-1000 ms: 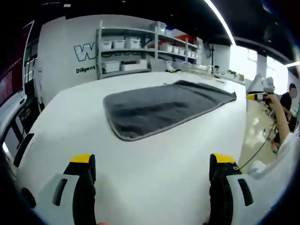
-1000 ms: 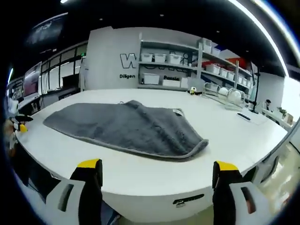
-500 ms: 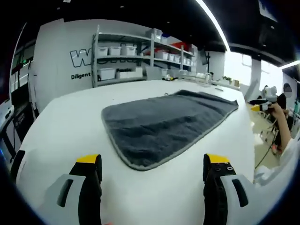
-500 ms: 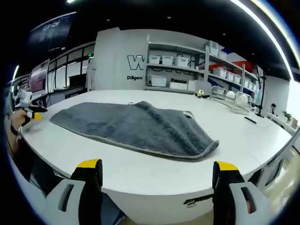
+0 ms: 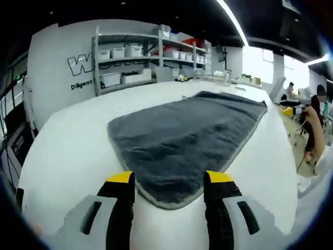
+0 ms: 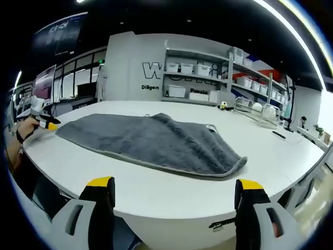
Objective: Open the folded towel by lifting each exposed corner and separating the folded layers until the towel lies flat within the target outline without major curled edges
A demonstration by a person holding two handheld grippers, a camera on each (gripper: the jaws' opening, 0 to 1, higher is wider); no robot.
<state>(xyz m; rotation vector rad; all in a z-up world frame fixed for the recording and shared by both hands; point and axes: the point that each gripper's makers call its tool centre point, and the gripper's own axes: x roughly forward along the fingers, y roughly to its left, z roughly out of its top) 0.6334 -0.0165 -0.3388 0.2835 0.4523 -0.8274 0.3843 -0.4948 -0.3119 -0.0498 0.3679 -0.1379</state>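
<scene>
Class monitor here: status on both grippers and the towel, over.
Left gripper open, fingers straddling the towel's near corner. Right gripper open, short of the table. Towel folded, untouched. Path clear.

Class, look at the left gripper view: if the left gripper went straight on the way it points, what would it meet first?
Most likely the grey towel: its near rounded corner lies between the open jaws of the left gripper, just ahead on the white table. How high the jaws stand above the table is unclear.

Bright ceiling strip light (image 5: 244,32) glares (fisheye bends edges), slight overall softness.
</scene>
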